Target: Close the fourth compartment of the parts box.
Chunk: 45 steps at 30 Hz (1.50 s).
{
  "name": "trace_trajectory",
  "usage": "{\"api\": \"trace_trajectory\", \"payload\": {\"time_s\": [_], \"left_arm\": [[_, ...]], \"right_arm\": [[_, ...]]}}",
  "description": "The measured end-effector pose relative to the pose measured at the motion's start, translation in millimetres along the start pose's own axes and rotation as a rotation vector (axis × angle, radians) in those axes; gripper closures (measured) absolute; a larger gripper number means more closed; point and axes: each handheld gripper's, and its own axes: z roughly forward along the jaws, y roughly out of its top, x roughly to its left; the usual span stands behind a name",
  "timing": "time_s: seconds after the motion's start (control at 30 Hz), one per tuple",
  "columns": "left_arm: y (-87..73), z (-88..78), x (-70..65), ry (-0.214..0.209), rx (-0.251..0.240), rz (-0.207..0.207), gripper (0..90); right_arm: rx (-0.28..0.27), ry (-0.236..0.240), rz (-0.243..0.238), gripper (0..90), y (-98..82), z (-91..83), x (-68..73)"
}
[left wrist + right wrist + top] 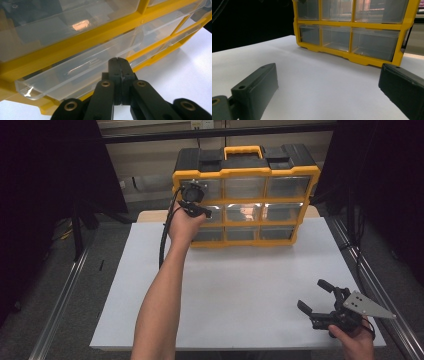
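**Left gripper at a clear drawer of the yellow organiser**

Left gripper (pixel 119 61), jaws pressed together with nothing between them, tips just beside the front lip of a clear drawer (pixel 82 72). That drawer slid partly out of its slot, in the left column, middle row, of a yellow and black drawer organiser (pixel 246 195). Organiser upright at the far edge of a white table (pixel 240 290), handle on top, nine clear drawers in three rows. Left forearm stretched from near edge to far. Right gripper (pixel 317 296) at the near right corner, jaws spread wide and empty, well apart from the organiser.
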Motion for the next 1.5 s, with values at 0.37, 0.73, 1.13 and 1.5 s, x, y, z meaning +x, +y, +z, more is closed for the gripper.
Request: {"api": "trace_trajectory", "payload": {"time_s": [0.37, 0.73, 1.13, 1.5], "left_arm": [[0.3, 1.6, 1.8, 0.012, -0.016, -0.001, 90.0], [-1.3, 2.2, 0.3, 0.010, -0.033, -0.016, 89.1], [-9.6, -4.4, -2.9, -0.045, -0.028, -0.025, 82.4], [-19.7, -7.4, -5.3, -0.092, -0.024, -0.018, 73.6]], "right_arm": [[0.003, -0.003, 0.000, 2.2, -0.2, -0.2, 0.1], [0.002, -0.004, 0.001, 2.2, -0.4, 0.2, 0.5], [0.005, -0.002, -0.006, 2.2, -0.7, 1.2, 1.1], [0.006, 0.002, -0.007, 2.2, -0.7, 1.6, 1.4]]}}
